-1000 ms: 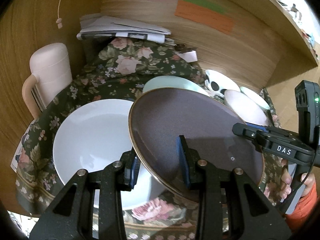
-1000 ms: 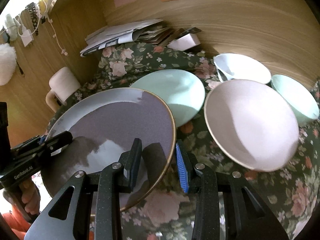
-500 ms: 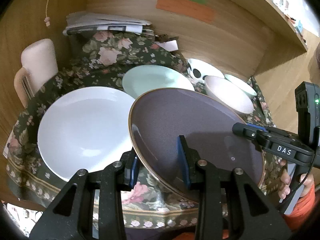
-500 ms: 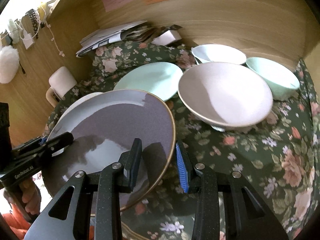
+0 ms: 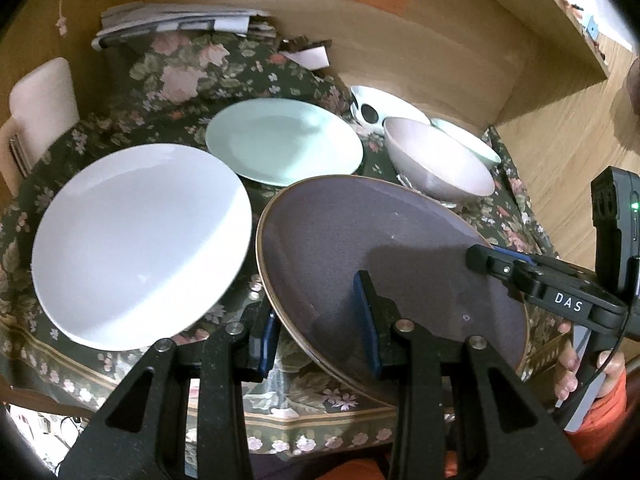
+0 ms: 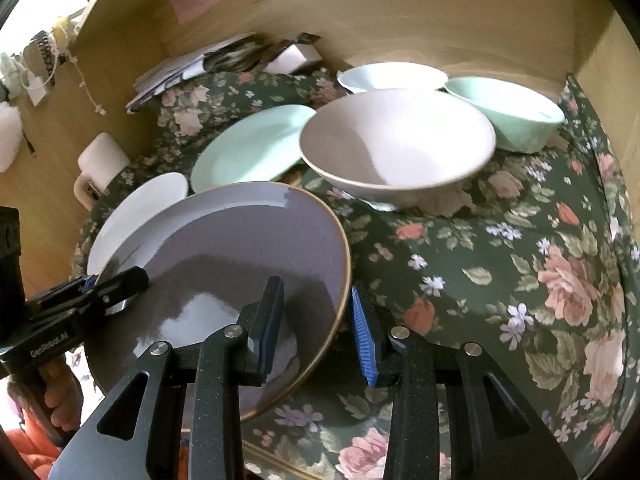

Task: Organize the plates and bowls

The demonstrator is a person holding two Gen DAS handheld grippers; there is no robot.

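Both the left gripper and right gripper clamp the purple plate's rim, white plate at its nine o'clock; uneven lowering could chip either

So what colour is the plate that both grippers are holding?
The plate is greyish purple with a thin gold rim, clearest in the left wrist view.
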